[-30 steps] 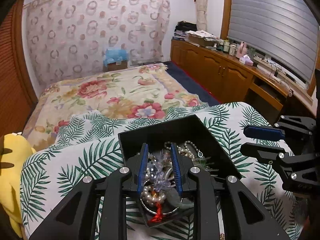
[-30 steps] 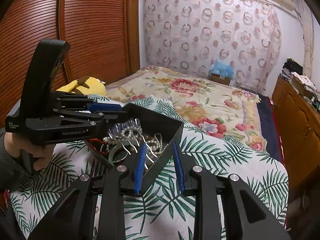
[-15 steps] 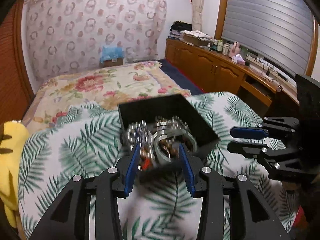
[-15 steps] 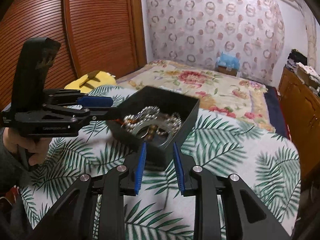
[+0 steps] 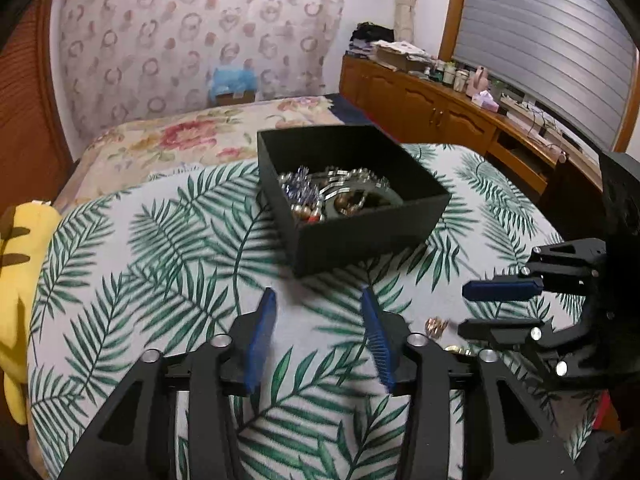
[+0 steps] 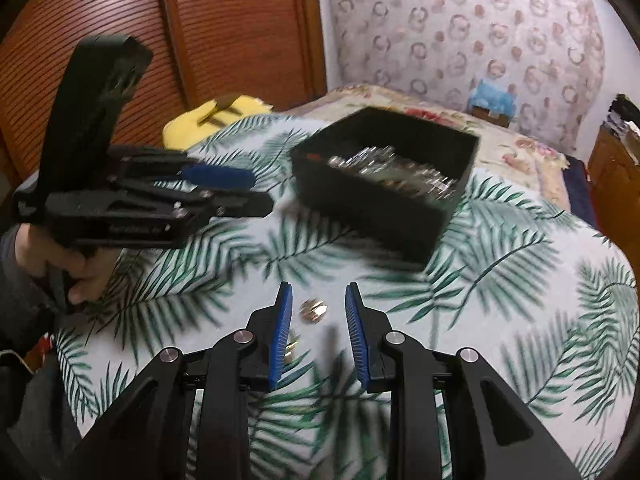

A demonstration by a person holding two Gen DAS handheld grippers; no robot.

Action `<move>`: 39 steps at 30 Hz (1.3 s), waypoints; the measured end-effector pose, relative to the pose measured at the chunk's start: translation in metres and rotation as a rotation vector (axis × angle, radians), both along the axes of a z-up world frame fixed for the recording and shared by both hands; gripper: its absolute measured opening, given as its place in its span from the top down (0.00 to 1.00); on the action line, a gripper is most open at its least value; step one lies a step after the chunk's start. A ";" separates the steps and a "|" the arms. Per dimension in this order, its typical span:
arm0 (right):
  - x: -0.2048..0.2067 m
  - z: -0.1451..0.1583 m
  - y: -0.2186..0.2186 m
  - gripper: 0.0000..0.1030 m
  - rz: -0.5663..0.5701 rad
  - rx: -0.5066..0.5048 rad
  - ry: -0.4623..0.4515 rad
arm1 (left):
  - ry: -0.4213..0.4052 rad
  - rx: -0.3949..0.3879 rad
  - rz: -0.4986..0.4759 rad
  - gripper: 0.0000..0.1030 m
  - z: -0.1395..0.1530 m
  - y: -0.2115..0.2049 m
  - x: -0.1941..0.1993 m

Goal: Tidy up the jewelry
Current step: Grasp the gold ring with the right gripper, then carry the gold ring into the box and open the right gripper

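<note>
A black open box (image 5: 368, 236) filled with pearl strands, bangles and other jewelry (image 5: 332, 196) sits on the palm-leaf cloth (image 5: 160, 260). My left gripper (image 5: 319, 296) hovers in front of the box, its jaws opening with nothing between them. My right gripper (image 6: 319, 292) is low over the cloth, open, with a small gold ring (image 6: 314, 310) lying between its fingers, untouched. A second gold piece (image 6: 292, 346) lies by the left finger. The box (image 6: 380, 216) stands beyond. In the left wrist view the right gripper (image 5: 480, 308) is at the right, near the gold ring (image 5: 436, 326).
A yellow plush toy (image 5: 20, 280) lies at the cloth's left edge. A bed with a floral cover (image 5: 180, 136) is behind the box, and wooden cabinets (image 5: 440, 112) run along the right. A person's hand (image 6: 80, 268) holds the left gripper (image 6: 240, 188).
Both grippers have drawn back from the box and sunk toward the cloth. The left jaws have widened. The gold ring has come into view between the right fingers.
</note>
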State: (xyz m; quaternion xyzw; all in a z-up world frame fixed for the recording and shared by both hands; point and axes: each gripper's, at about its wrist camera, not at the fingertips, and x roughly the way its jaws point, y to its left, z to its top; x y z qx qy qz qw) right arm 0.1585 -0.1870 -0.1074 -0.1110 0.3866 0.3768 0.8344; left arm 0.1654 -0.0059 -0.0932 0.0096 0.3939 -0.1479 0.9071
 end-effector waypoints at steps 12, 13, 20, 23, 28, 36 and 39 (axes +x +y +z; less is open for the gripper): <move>-0.015 -0.010 0.011 0.60 0.024 -0.040 0.023 | 0.026 0.023 -0.002 0.43 -0.012 0.002 -0.017; -0.015 -0.011 0.012 0.60 0.028 -0.051 0.021 | 0.027 0.025 -0.001 0.43 -0.013 0.002 -0.018; -0.019 -0.014 0.016 0.78 0.035 -0.125 -0.029 | 0.033 0.031 0.005 0.43 -0.012 0.002 -0.021; -0.017 -0.014 0.013 0.79 0.039 -0.116 -0.014 | 0.036 0.031 -0.004 0.43 -0.012 -0.001 -0.021; -0.014 -0.011 0.001 0.79 0.012 -0.102 -0.020 | 0.043 0.031 -0.029 0.43 -0.012 -0.011 -0.020; -0.004 -0.005 -0.033 0.79 -0.079 -0.075 -0.037 | 0.044 0.054 -0.094 0.43 -0.013 -0.040 -0.018; -0.002 -0.004 -0.040 0.79 -0.098 -0.068 -0.041 | 0.045 0.063 -0.114 0.43 -0.013 -0.049 -0.017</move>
